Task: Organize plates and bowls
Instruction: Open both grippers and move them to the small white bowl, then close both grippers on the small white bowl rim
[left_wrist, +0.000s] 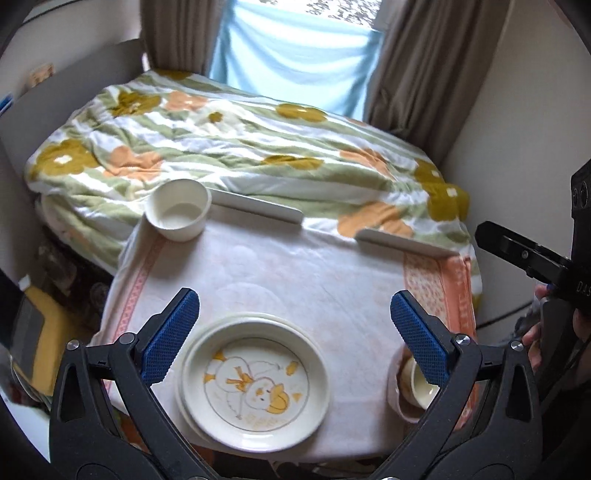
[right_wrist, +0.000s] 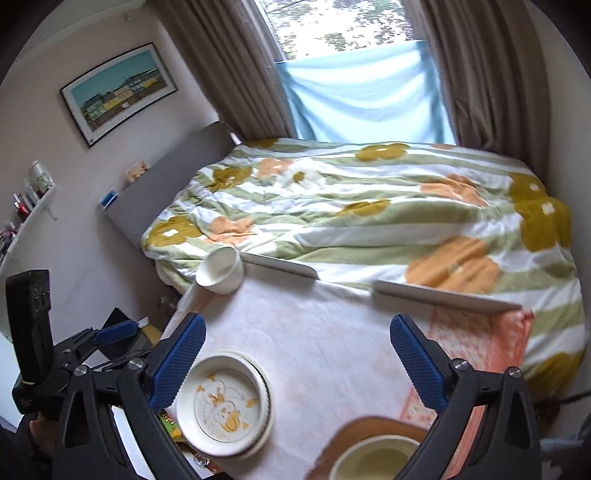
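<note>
Duck plate (left_wrist: 255, 384): glossy, smooth glaze
White bowl (left_wrist: 180, 209): smooth, soft sheen
Counter cloth (left_wrist: 303, 273): matt woven fabric
Fingers (left_wrist: 170, 336): blue rubber, rough dotted texture
Bed quilt (left_wrist: 236, 147): soft crumpled cloth

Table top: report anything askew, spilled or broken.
Nothing is spilled or visibly broken. The duck plate sits off-centre on the plates beneath it, so the stack is uneven. The white bowl stands at the table's far left corner, close to the edge.
</note>
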